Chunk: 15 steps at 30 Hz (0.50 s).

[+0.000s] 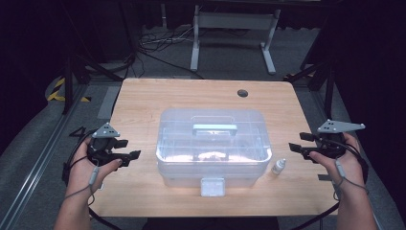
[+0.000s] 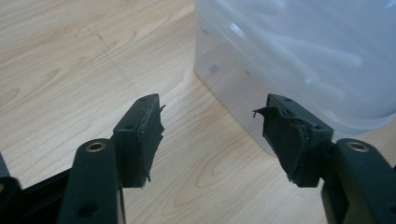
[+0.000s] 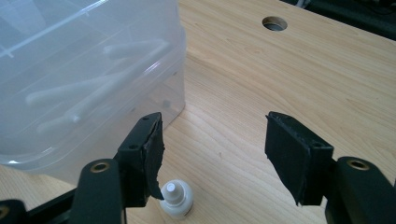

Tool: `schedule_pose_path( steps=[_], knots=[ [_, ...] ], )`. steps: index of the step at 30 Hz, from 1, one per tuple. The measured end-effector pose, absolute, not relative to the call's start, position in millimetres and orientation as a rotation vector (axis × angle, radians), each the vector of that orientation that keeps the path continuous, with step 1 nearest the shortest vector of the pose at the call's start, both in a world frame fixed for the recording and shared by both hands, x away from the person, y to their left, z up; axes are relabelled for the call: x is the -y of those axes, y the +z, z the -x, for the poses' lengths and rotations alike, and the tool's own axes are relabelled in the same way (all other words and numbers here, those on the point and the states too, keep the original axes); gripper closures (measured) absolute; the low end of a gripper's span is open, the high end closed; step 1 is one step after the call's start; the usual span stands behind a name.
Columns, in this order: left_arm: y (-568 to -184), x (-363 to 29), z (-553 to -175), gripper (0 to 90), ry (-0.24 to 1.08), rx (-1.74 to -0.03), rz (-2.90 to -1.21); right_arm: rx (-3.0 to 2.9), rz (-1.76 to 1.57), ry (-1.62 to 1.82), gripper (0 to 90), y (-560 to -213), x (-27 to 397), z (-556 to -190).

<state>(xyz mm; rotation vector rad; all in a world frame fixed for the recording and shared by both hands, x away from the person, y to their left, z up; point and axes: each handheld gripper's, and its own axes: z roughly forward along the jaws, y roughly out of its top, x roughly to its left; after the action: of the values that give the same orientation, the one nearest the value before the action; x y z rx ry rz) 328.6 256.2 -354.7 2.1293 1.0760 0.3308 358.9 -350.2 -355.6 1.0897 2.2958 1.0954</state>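
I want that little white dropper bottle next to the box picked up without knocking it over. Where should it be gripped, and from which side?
The small dropper bottle stands upright on the table, just right of the clear storage box. Grip its round body below the narrow tip, coming from the open right side with the right hand-held gripper, whose jaws stand open; the box probably blocks the left.
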Motion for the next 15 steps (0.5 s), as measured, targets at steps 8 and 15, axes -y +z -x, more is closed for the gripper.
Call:
schedule_pose_path(
  steps=[8,15],
  knots=[
    [-352.1,-255.6,-328.1,43.0,0.346,-1.065,-2.115,-2.298,-1.077,1.132,39.4,-356.7,349.9,-359.1],
    [-352.1,-253.7,-327.8,44.1,0.334,-1.046,-2.117,-2.255,-1.076,1.145,39.2,-358.1,348.3,-358.7]
  ],
)
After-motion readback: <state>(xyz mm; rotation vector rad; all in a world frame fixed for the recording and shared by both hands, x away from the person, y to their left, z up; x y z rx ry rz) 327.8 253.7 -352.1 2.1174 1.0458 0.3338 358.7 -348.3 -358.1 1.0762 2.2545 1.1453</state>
